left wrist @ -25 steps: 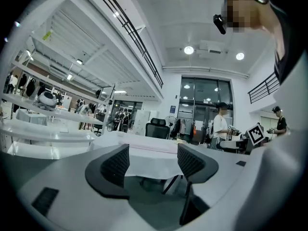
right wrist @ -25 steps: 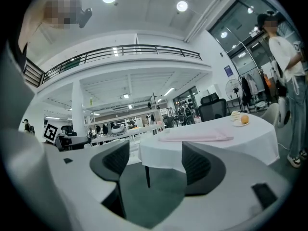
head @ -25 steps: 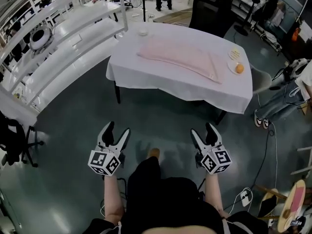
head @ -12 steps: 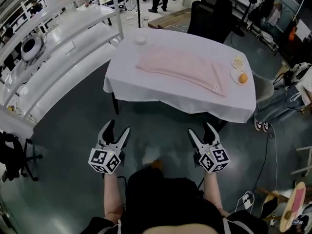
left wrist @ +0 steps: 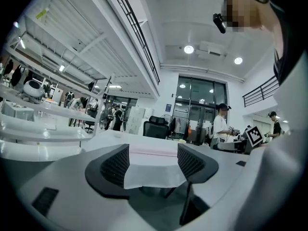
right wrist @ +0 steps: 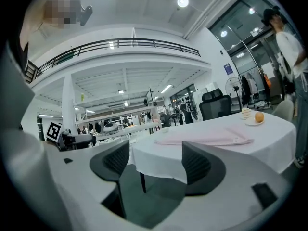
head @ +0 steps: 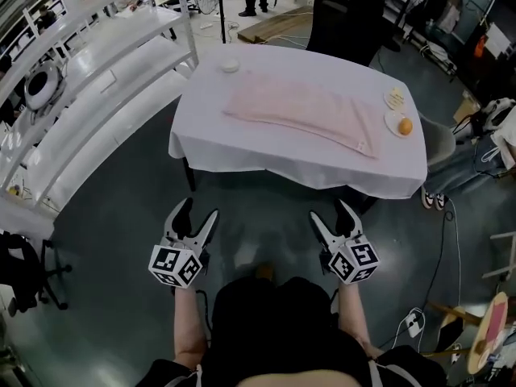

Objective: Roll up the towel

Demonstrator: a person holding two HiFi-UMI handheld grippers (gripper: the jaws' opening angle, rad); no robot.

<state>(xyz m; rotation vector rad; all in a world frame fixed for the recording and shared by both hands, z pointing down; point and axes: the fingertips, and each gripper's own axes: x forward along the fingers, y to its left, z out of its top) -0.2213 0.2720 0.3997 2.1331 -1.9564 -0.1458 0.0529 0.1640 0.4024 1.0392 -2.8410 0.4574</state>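
A pale pink towel (head: pixel 302 111) lies flat and unrolled across a table with a white cloth (head: pixel 242 147). It shows as a thin pink strip in the left gripper view (left wrist: pixel 153 151) and spread on the cloth in the right gripper view (right wrist: pixel 202 137). My left gripper (head: pixel 193 219) and right gripper (head: pixel 332 218) hang over the dark floor, well short of the table's near edge. Both are open and hold nothing.
A plate with an orange (head: pixel 405 125) and a second small plate (head: pixel 394 97) sit at the table's right end; a small white dish (head: pixel 230 65) at its far left corner. White shelving (head: pixel 89 79) runs along the left. A black chair (head: pixel 345 18) stands behind the table.
The table and towel have slid a little lower and nearer in the head view as I step forward. Both grippers keep the same open pose.
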